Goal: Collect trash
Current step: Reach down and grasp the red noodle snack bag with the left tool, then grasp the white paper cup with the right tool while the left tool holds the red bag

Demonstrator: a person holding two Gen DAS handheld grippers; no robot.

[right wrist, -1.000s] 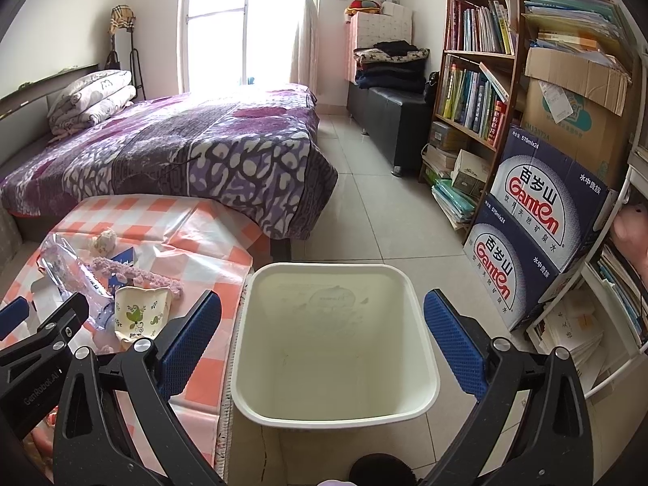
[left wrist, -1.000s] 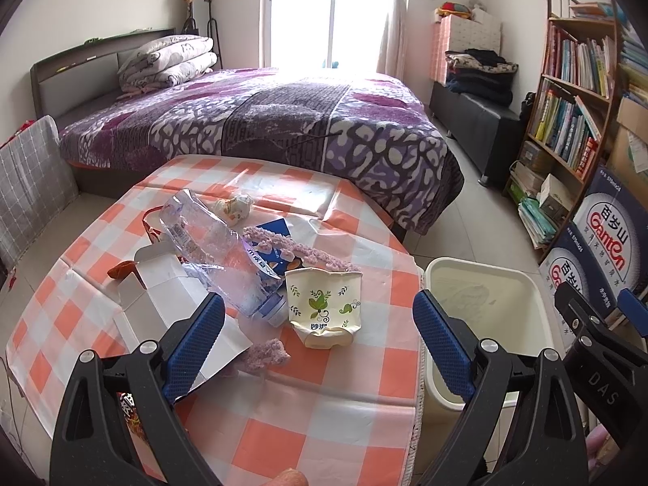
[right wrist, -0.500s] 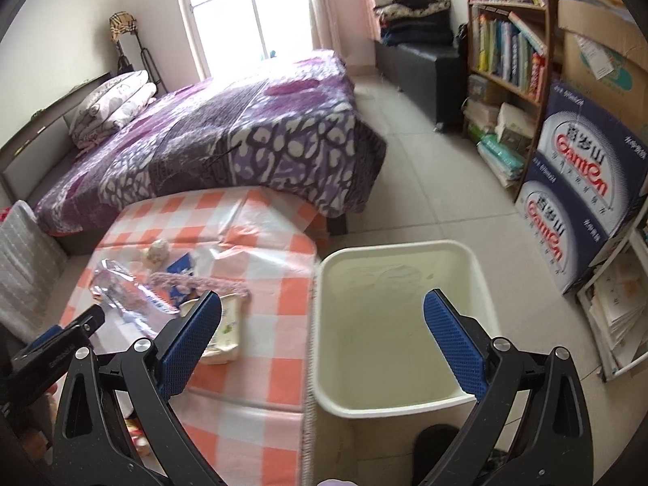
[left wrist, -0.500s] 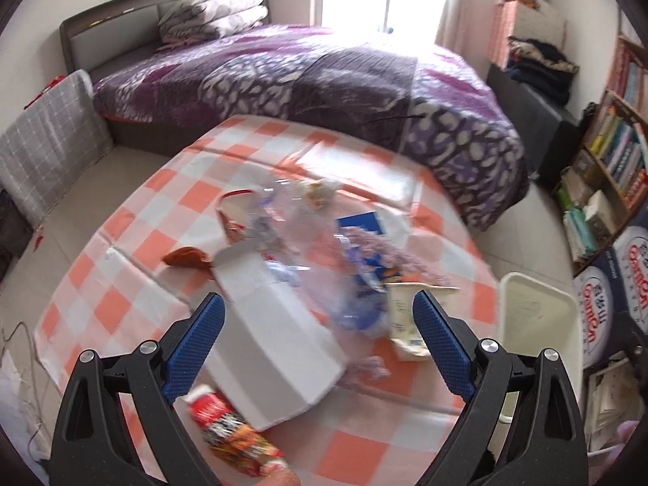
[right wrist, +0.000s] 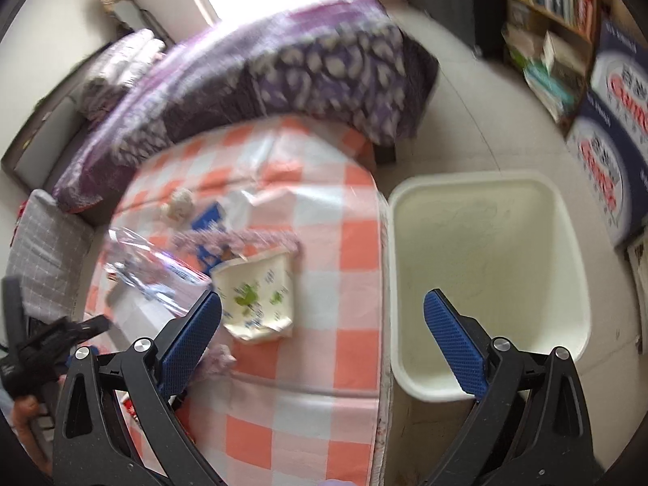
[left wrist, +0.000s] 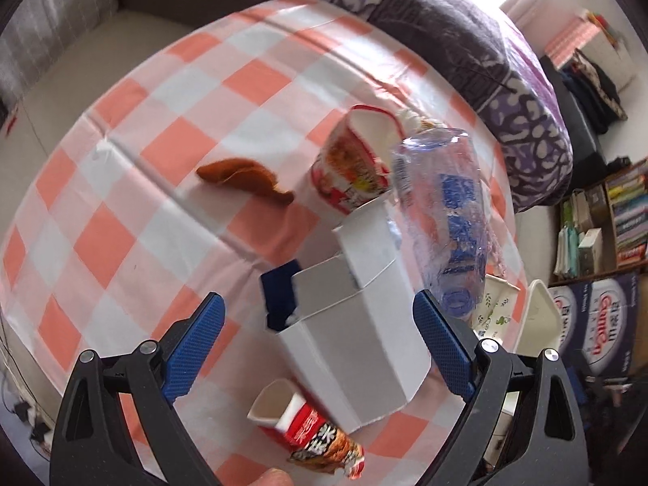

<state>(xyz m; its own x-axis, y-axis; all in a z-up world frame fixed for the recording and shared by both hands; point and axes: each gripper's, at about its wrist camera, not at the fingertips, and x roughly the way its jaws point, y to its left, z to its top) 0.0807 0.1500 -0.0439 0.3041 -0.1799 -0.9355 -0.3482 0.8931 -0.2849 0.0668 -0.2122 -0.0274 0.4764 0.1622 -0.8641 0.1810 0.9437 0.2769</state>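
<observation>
My left gripper is open above a white cardboard box that lies between its fingers on the checked table. A red snack packet lies just in front of it, a red noodle cup and a crushed clear bottle further on, a brown peel to the left. My right gripper is open and empty, over the table's edge beside the cream bin. A flattened leaf-print cup lies by its left finger, the bottle further left.
A purple bed stands behind the table. Bookshelves and blue cartons line the right wall past the bin. The left gripper's body shows at the left edge of the right wrist view.
The left gripper has swung left and tipped down over the white box and the snack packet. The right gripper has turned left from the bin towards the table's edge. Both stay open.
</observation>
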